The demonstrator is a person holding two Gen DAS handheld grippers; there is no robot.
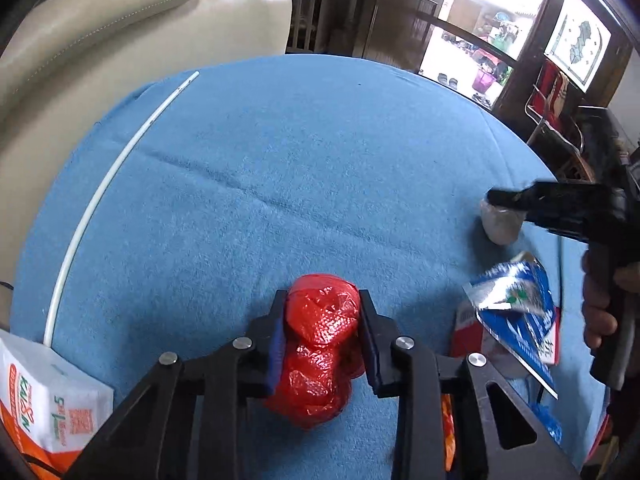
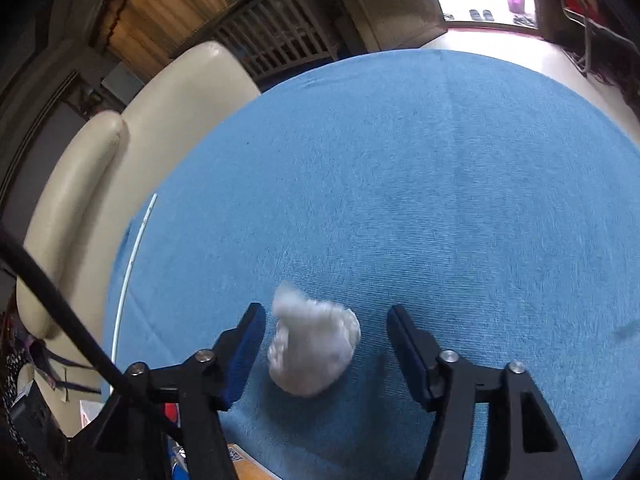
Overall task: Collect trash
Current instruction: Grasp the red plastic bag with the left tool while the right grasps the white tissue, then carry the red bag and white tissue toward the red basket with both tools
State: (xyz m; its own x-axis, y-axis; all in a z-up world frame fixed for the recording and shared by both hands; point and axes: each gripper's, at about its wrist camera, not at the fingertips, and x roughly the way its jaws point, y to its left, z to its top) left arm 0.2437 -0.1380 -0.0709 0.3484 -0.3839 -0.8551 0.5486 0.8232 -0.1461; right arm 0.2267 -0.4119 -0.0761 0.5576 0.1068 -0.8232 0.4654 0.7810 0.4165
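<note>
A crumpled red plastic bag (image 1: 320,340) lies on the blue cloth-covered table (image 1: 300,152). My left gripper (image 1: 322,304) is shut on it, with both blue pads pressed against its sides. A white wad of tissue (image 2: 312,348) lies on the same cloth between the fingers of my right gripper (image 2: 326,316), which is open with a gap on each side of the wad. In the left wrist view the right gripper (image 1: 496,198) comes in from the right, held by a hand (image 1: 600,304), with its tip over the white wad (image 1: 500,228).
A crumpled blue-and-silver wrapper (image 1: 516,304) lies on a red-and-white pack (image 1: 468,332) to the right of the red bag. A white-and-orange tissue pack (image 1: 44,400) sits at the left edge. A thin white tube (image 1: 92,204) runs along the table's left rim. A beige armchair (image 1: 100,40) stands beyond.
</note>
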